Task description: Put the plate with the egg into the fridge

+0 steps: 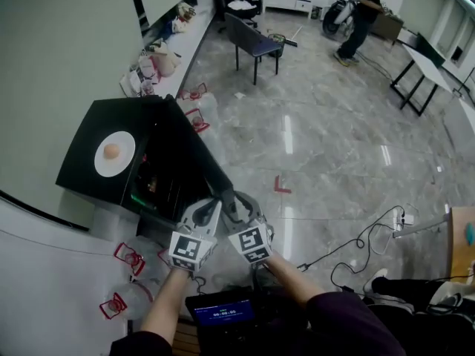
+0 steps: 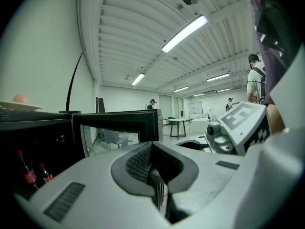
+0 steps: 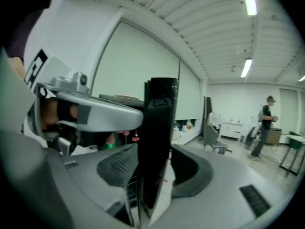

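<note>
We count one egg [image 1: 111, 151], one plate [image 1: 122, 162], one fridge [image 1: 80, 154]; left gripper [image 2: 155, 168] closed empty, right gripper [image 3: 153, 171] open astride door [image 3: 159, 123].

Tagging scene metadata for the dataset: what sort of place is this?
Probably a lab or workshop hall, not a home kitchen: wide polished floor, black work table, loose cables, and a small black fridge standing on the floor.
</note>
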`<act>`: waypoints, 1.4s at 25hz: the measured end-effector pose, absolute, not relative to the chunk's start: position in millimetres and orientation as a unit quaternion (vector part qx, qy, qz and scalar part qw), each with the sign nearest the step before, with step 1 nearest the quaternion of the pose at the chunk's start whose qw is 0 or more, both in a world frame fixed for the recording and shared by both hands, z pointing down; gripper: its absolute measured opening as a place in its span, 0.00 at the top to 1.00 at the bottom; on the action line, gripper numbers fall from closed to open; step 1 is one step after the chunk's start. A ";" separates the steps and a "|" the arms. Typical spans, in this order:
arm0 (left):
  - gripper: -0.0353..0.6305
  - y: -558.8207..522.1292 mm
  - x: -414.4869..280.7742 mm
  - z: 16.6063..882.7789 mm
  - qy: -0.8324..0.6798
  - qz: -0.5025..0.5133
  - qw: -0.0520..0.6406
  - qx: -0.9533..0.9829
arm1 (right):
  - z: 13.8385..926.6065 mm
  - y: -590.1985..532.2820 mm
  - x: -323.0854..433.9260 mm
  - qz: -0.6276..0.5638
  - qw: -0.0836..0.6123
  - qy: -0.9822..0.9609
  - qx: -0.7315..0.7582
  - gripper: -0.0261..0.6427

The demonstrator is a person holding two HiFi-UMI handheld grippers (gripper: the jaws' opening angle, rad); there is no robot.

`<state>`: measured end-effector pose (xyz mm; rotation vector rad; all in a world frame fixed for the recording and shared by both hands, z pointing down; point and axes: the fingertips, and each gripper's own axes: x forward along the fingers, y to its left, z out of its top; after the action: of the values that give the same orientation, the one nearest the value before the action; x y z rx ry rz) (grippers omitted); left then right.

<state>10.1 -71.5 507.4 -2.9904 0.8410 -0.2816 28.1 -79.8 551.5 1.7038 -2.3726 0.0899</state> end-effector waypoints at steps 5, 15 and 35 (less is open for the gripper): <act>0.93 -65.6 38.1 495.3 0.262 -0.101 0.025 -0.960 | 540.4 -77.8 69.1 0.049 0.096 -0.817 0.567 0.68; 0.93 -88.9 32.3 488.1 0.329 -0.103 0.021 -0.938 | 540.7 -128.8 185.2 0.058 0.104 -0.866 0.485 0.69; 0.93 -124.4 -86.9 428.5 0.530 -0.076 0.014 -0.845 | 544.1 -181.3 278.5 0.062 0.028 -0.790 0.609 0.68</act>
<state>-86.9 -124.4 428.5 -2.6303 1.6501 -0.2353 278.5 -181.3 544.1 1.8795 -2.4406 0.1912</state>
